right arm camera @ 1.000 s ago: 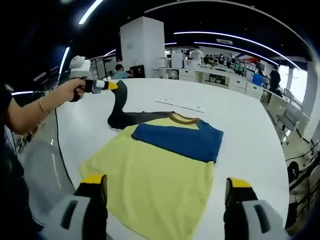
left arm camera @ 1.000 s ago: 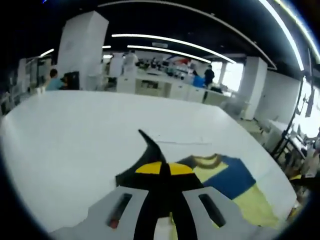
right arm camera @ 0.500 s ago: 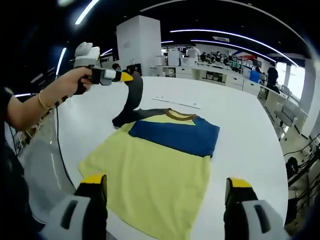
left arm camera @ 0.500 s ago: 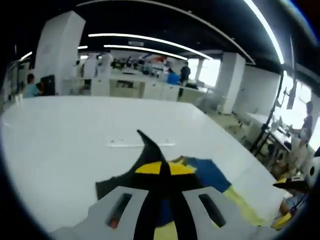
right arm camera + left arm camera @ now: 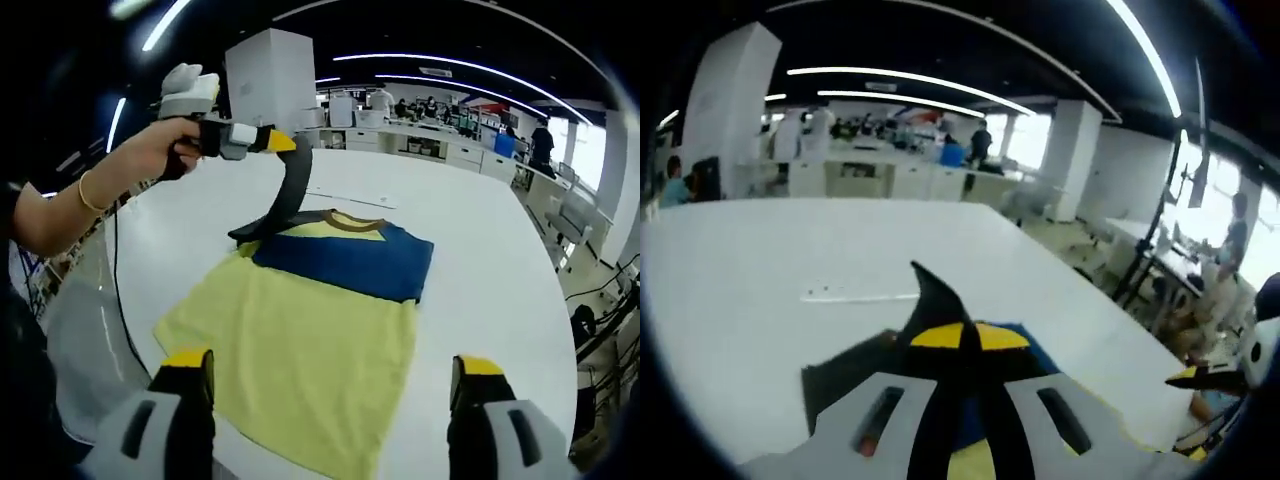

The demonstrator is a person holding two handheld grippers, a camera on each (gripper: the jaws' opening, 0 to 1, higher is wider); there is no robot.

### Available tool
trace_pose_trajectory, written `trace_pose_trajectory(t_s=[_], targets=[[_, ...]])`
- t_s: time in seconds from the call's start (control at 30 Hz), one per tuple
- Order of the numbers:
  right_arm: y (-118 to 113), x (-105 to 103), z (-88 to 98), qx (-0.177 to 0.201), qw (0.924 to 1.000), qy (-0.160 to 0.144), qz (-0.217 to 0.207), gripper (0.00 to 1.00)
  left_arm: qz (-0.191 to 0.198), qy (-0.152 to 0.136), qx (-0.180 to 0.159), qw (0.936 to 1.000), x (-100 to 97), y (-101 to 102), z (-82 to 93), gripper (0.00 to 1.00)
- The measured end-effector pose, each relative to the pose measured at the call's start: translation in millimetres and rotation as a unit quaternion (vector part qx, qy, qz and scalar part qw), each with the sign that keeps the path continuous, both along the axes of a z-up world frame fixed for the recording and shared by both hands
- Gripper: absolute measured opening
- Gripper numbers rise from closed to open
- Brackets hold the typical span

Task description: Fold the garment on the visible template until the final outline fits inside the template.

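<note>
A yellow T-shirt (image 5: 300,340) with a blue chest band (image 5: 350,262) and a brown collar (image 5: 350,222) lies flat on the white table (image 5: 480,230). Its dark sleeve (image 5: 285,190) is lifted off the table, and my left gripper (image 5: 285,142) is shut on the sleeve's end, held by a hand. In the left gripper view the jaws (image 5: 962,336) pinch the dark sleeve (image 5: 930,292), with the blue band (image 5: 1040,352) below. My right gripper (image 5: 330,365) is open, hovering over the shirt's near hem with nothing between its fingers.
A thin pale line (image 5: 350,197) is marked on the table beyond the collar, also visible as a line (image 5: 860,296) ahead of the left jaws. Table edges drop off at the left (image 5: 100,330) and right. Desks and people stand far behind.
My left gripper has raised the dark sleeve and carried it rightward, toward the shirt's body. The right gripper has stayed open and nearly still.
</note>
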State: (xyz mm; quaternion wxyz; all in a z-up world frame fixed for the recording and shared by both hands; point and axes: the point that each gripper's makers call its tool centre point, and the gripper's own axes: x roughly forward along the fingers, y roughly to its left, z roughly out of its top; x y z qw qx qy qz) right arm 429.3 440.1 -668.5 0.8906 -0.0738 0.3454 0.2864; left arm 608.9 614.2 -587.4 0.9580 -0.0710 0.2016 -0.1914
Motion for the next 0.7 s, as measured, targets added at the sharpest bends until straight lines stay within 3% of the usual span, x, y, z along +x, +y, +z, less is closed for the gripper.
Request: trace_pose_trajectory(t_s=[0.1,0.2,0.3,0.5,0.63,0.7], targets=[[-1.5,-0.3,-2.6,-0.002,1.0000,0.005,0.000,0.99,-0.040,0.005,0.014,0.9991,-0.3,-20.7,-8.8,0.00],[-3.6,-0.1,-5.4,-0.004,1.0000,0.008,-0.003,0.99,-0.059,0.026,0.004,0.9979,-2.0,-34.6,-21.0,0.00],[-5.2,0.2,-9.1,0.000,0.9999,0.014,-0.008,0.99,-0.070,0.023,0.013,0.9972,-0.2,-42.5,-25.2,0.00],[-6.6,0.0,-15.9,0.001,0.9996,0.022,-0.014,0.99,-0.095,0.025,-0.009,0.9951,1.3,-64.5,-27.6,0.00],[-5.0,-0.1,-16.9,0.004,0.9996,0.025,-0.015,0.99,-0.113,0.031,-0.009,0.9931,5.1,-79.6,-40.2,0.00],[-5.9,0.3,-18.7,0.005,0.9995,0.027,-0.016,0.99,-0.121,0.051,-0.023,0.9911,4.3,-85.8,-50.8,0.00]])
